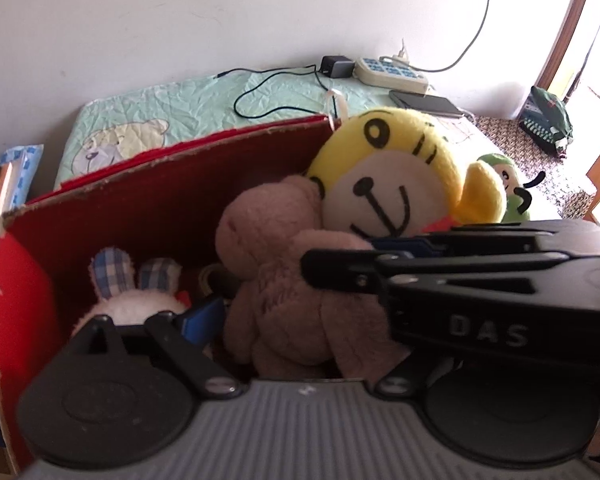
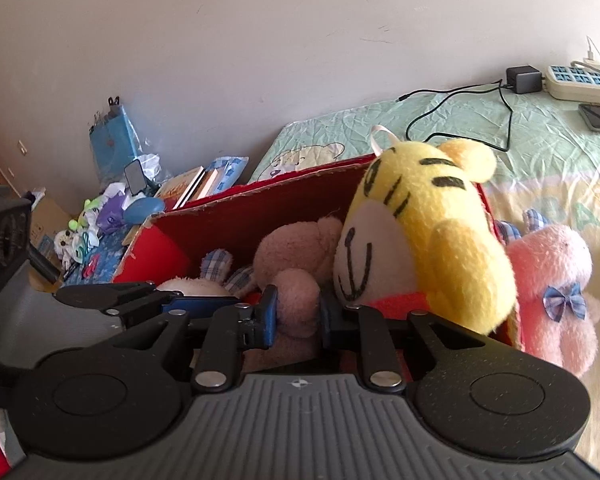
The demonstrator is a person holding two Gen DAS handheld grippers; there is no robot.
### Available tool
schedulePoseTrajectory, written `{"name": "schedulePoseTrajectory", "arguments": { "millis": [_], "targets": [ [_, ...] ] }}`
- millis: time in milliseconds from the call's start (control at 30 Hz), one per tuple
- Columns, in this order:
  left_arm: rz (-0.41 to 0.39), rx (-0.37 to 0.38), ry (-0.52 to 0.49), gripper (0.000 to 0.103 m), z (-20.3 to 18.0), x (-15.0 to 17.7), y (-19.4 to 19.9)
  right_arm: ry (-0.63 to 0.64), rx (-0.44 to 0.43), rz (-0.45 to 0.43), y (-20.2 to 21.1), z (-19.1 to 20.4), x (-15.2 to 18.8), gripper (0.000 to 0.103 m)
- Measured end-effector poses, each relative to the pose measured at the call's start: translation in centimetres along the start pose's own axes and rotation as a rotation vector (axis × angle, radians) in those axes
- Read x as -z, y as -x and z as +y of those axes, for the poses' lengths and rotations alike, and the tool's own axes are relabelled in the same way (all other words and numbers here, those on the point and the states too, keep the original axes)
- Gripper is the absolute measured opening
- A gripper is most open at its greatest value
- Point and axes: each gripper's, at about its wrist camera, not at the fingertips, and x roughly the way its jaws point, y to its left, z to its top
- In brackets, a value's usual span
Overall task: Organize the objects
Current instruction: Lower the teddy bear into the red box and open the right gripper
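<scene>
A red cardboard box (image 1: 152, 208) (image 2: 236, 216) on the bed holds a brown plush bear (image 1: 284, 280) (image 2: 296, 260), a yellow tiger plush (image 1: 392, 176) (image 2: 428, 232) and a white bunny with plaid ears (image 1: 132, 292) (image 2: 212, 276). My right gripper (image 2: 298, 316) is shut on the brown bear's limb inside the box; it also shows in the left wrist view (image 1: 340, 264), reaching in from the right. My left gripper (image 1: 284, 320) is open around the brown bear's lower body. Its right finger is hidden behind the right gripper.
A pink plush (image 2: 556, 288) and a green plush (image 1: 508, 184) lie on the bed outside the box. A power strip (image 1: 392, 70), charger, cable and phone (image 1: 428, 104) lie by the wall. Books, toys and clutter (image 2: 112, 216) sit left of the box.
</scene>
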Motion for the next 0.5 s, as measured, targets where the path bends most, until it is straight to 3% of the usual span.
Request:
{"name": "schedulePoseTrajectory", "arguments": {
  "millis": [133,300,500],
  "targets": [
    [0.036,-0.028,-0.018,0.095,-0.1,-0.2,-0.1,-0.014,-0.014,0.001,0.3,-0.3,0.2,0.021],
    [0.021,0.006,0.009,0.095,1.4,0.3,1.4,-0.036,-0.022,-0.002,0.7,-0.3,0.5,0.021],
    [0.015,-0.016,0.034,0.096,2.1,1.1,2.5,0.027,0.016,0.009,0.5,0.7,0.6,0.025]
  ]
}}
